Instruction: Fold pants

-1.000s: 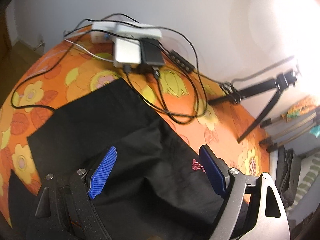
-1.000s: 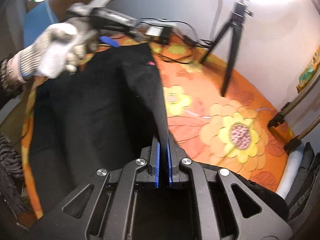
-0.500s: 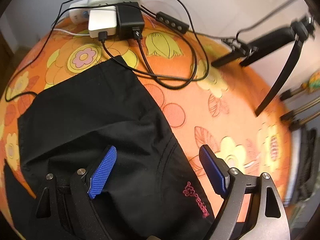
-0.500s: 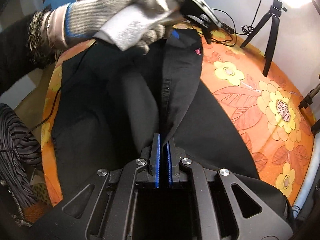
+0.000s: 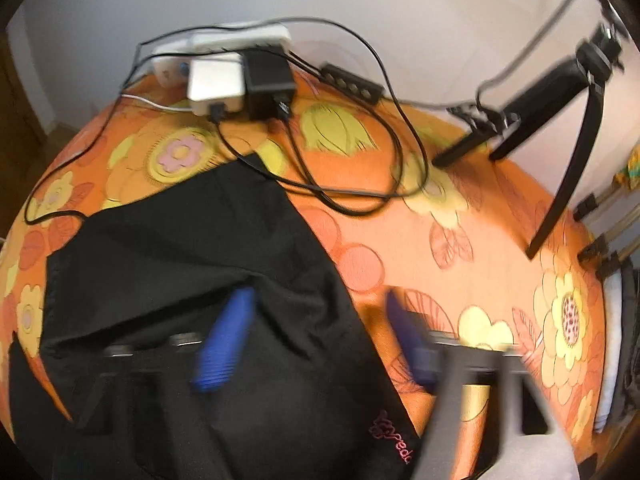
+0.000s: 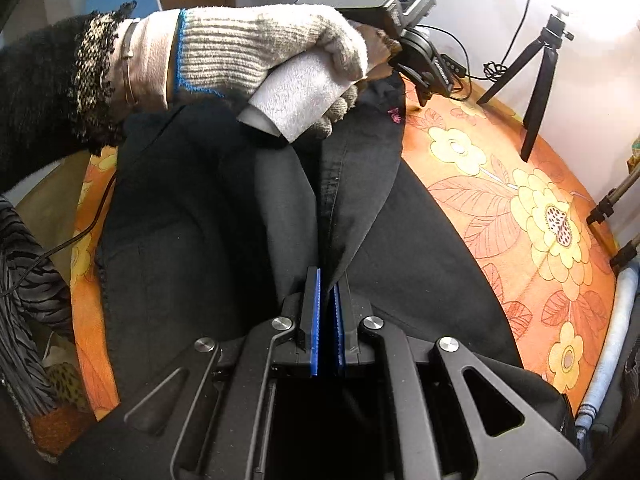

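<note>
The black pants [image 5: 192, 264] lie spread on the orange flowered tablecloth [image 5: 460, 248], with a pink logo [image 5: 394, 440] near one edge. My left gripper [image 5: 316, 340] is open, blurred by motion, with its blue fingers [image 5: 224, 344] astride the pants' raised edge. In the right wrist view my right gripper [image 6: 326, 320] is shut on a lifted fold of the pants [image 6: 352, 184]. The gloved hand [image 6: 280, 68] holding the left gripper hovers over the far end of that fold.
A white power strip with adapters [image 5: 224, 72] and loose black cables [image 5: 360, 184] lie at the table's far side. A small black tripod [image 5: 560, 128] stands on the right, also in the right wrist view [image 6: 536, 80]. Striped fabric [image 6: 24, 288] hangs off the left.
My left gripper has moved fast and its jaws have narrowed somewhat around the pants' edge. My right gripper keeps its hold on the fold, which now lies lower and closer.
</note>
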Available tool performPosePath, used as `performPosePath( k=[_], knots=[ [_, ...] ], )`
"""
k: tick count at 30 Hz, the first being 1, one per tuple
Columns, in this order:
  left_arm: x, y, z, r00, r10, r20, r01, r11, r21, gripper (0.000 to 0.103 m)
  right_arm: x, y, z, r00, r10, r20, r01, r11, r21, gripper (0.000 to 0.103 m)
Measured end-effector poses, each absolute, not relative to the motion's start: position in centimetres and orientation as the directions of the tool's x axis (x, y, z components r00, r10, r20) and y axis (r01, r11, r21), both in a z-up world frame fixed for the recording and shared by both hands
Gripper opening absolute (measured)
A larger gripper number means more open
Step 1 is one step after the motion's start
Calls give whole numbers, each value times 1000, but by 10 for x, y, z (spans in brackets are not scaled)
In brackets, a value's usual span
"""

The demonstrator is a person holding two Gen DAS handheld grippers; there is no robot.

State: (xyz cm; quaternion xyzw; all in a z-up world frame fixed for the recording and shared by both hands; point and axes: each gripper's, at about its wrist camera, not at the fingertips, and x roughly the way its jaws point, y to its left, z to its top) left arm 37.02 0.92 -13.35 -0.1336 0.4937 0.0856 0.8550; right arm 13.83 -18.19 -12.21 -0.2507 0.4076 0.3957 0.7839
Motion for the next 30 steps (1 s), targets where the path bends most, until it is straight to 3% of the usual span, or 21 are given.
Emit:
performPosePath(
  k=[1, 2, 4, 11, 18, 22, 24, 26, 27, 29, 30],
  knots=[
    [369, 15, -133, 508, -11, -861, -283, 942, -179, 24, 134, -182, -118, 361, 418, -833, -824, 562, -75, 7],
    [367, 22, -134, 514, -27, -857, -296, 932, -207, 17, 133, -182, -115, 366, 419, -831, -823, 563, -78, 7],
    [362, 31, -134, 526, -64, -848, -295, 922, -252, 12, 130, -183, -110, 370, 424, -826, -822, 564, -79, 7],
    [338, 43, -113, 582, -68, -810, -295, 911, -289, 3, 119, -185, -94, 411, 414, -812, -818, 561, -128, 5],
    [323, 65, -80, 628, -70, -775, -291, 902, -318, 3, 124, -195, -77, 449, 394, -802, -787, 599, -147, 3],
    [319, 65, -77, 624, -115, -773, -273, 894, -354, 3, 150, -207, -75, 378, 429, -820, -755, 655, -6, 4],
    [322, 60, -82, 607, -159, -778, -264, 884, -387, 3, 170, -211, -78, 337, 454, -825, -719, 689, 86, 19],
    [324, 57, -84, 592, -181, -786, -263, 878, -400, 5, 193, -215, -83, 270, 517, -812, -669, 707, 228, 65],
    [325, 55, -84, 583, -192, -789, -257, 878, -403, 8, 204, -215, -85, 248, 556, -793, -649, 703, 290, 67],
    [330, 50, -86, 557, -210, -803, -255, 877, -406, 31, 212, -206, -91, 217, 591, -777, -630, 693, 350, 67],
    [332, 48, -87, 545, -212, -811, -260, 877, -405, 37, 216, -200, -95, 205, 599, -774, -624, 689, 369, 67]
  ],
)
